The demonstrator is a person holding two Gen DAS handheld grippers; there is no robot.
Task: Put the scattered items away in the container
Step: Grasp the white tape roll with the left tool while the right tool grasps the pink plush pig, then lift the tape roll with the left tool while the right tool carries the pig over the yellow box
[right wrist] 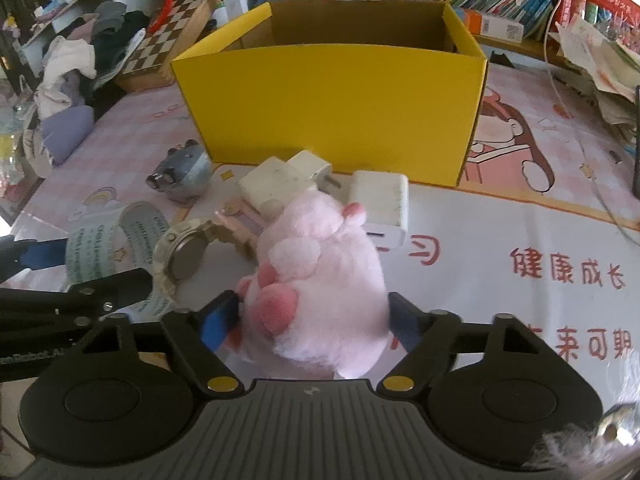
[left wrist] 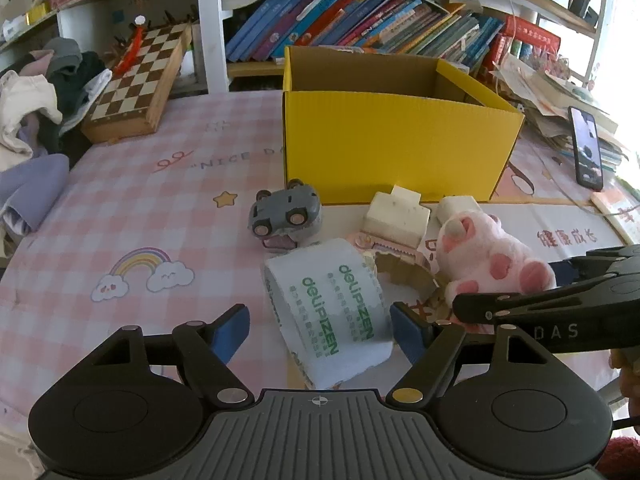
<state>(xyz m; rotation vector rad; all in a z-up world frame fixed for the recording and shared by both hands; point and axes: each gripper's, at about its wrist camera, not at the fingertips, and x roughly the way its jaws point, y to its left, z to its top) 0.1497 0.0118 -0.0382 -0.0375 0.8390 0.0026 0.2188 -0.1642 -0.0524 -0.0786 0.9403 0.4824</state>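
Now plush toy (right wrist: 320, 276) between right tongs (right wrist: 312, 320)

One yellow box (left wrist: 400, 144) stands at centre frame. Before it lie one grey toy car (left wrist: 285, 210), one roll of printed tape (left wrist: 328, 308), one watch (right wrist: 188, 254), one pink plush toy (right wrist: 320, 280) and two white chargers (right wrist: 276, 188) (right wrist: 382, 202). One chessboard (left wrist: 136, 80) leans at upper left; one phone (left wrist: 586, 148) stands at right.
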